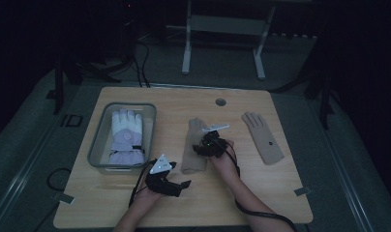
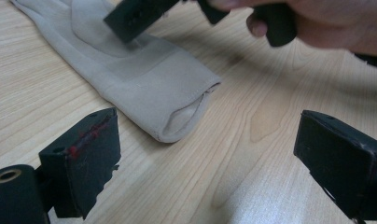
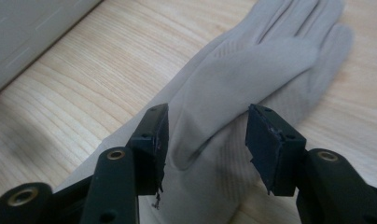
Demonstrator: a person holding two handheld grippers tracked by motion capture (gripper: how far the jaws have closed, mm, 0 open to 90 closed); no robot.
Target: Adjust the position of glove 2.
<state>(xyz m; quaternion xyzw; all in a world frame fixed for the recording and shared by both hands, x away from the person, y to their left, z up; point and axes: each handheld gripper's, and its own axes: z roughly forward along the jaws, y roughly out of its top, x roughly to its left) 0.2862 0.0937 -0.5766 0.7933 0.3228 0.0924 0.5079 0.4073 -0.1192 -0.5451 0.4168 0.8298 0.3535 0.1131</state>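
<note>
Hovering my right gripper (image 1: 207, 138) over the beige glove (image 1: 195, 145) at table centre, jaws part-way apart, nothing clamped. In the right gripper view the pads straddle the glove's palm/thumb fold (image 3: 210, 135); fabric lies between them but isn't pinched as far as I can tell.

Key relation: glove's long axis runs away from me, fingers at the far end, open cuff at the near end. My right jaws sit above the middle of it, pointing along that axis toward the fingers.

Left gripper (image 1: 176, 185) is low and near the front edge, jaws wide apart, empty. In the left gripper view the cuff (image 2: 186, 119) lies just ahead and a bit left of the gap, mouth facing me, apart from both pads.

So right hand is nearer the glove body, left is nearer the cuff. My guess: right closes on the mid fabric, left goes in level at the cuff.

Second beige glove (image 1: 263, 137) lies well apart to the right, flat. Grey bin (image 1: 97, 140) on the left holds a white-and-lilac winter glove (image 1: 126, 135).
</note>
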